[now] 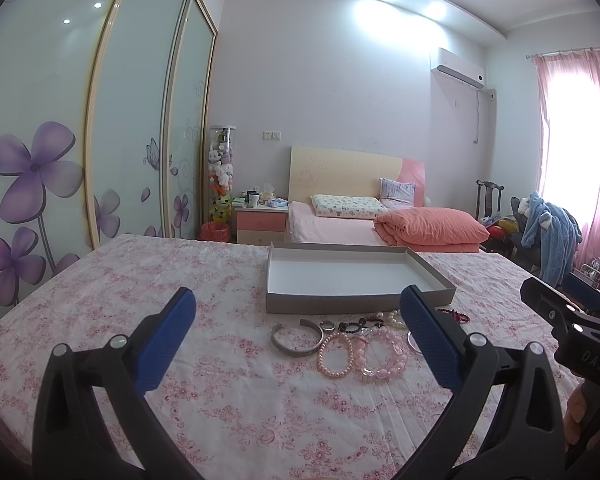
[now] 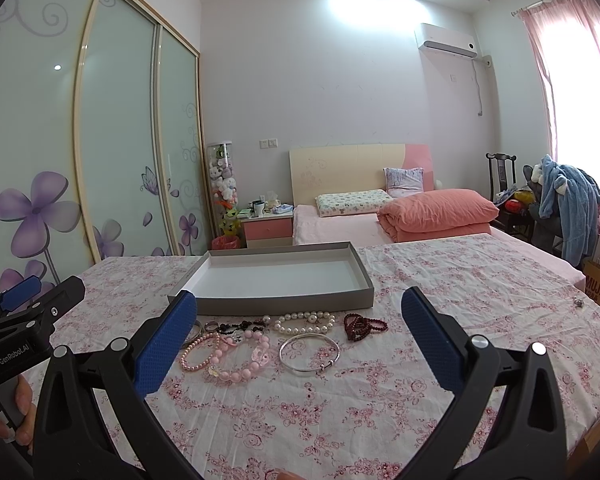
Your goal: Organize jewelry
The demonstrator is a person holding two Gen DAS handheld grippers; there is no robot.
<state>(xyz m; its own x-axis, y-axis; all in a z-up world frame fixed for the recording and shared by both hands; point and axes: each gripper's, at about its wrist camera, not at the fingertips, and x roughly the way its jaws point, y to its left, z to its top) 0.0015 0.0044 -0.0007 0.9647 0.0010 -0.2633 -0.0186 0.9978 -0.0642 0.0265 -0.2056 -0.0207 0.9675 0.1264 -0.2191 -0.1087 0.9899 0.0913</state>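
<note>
Both grippers hover spread wide, holding nothing. The jewelry (image 2: pixel 260 340) lies in a row along the near wall of the grey tray (image 2: pixel 284 304), straight ahead of the right gripper (image 2: pixel 298 312); the left gripper (image 1: pixel 296 308) sits slightly leftward.

In the left wrist view, the right finger (image 1: pixel 428 340) covers most of the thin silver bangle (image 1: pixel 411 340) and part of the white pearl bracelet (image 1: pixel 396 318), so only slivers show beside its tip. In the right wrist view, the left finger (image 2: pixel 164 344) hides much of the wide silver cuff (image 2: pixel 196 330). Well beyond the right finger, a tiny object (image 2: pixel 579 301) on the floral tabletop cloth (image 2: pixel 460 280) is too small to identify.
</note>
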